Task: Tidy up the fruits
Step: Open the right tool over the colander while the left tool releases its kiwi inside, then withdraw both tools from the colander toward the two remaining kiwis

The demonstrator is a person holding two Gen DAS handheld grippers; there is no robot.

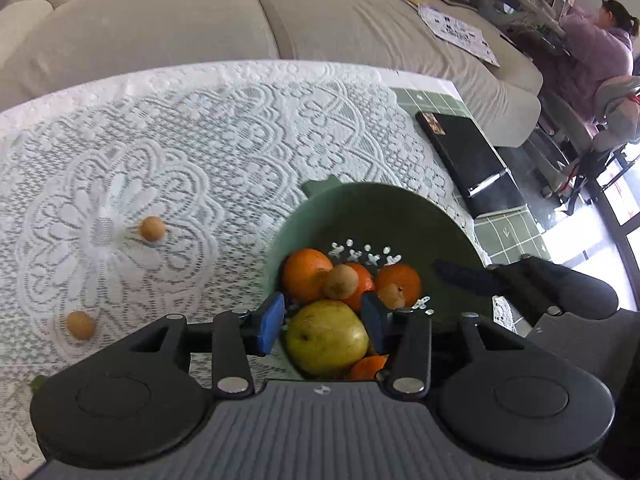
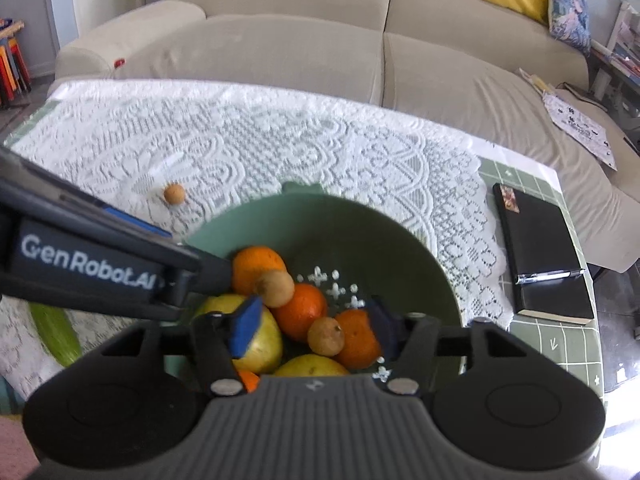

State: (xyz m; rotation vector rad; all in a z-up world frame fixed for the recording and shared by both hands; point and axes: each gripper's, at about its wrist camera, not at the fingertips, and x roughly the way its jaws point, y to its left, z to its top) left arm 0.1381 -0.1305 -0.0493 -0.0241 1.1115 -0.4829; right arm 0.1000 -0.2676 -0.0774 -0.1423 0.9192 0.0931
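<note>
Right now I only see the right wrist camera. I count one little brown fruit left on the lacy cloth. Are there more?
Observer: Yes, two. The left wrist view shows a second small brown fruit, nearer us and left of the first fruit.
Operator: Is the left gripper holding something?
Observer: No. The left gripper is open above the yellow-green pear in the green bowl, gripping nothing.
Operator: Is anybody else in the room?
Observer: A person in purple sits far right, beyond the sofa.
</note>
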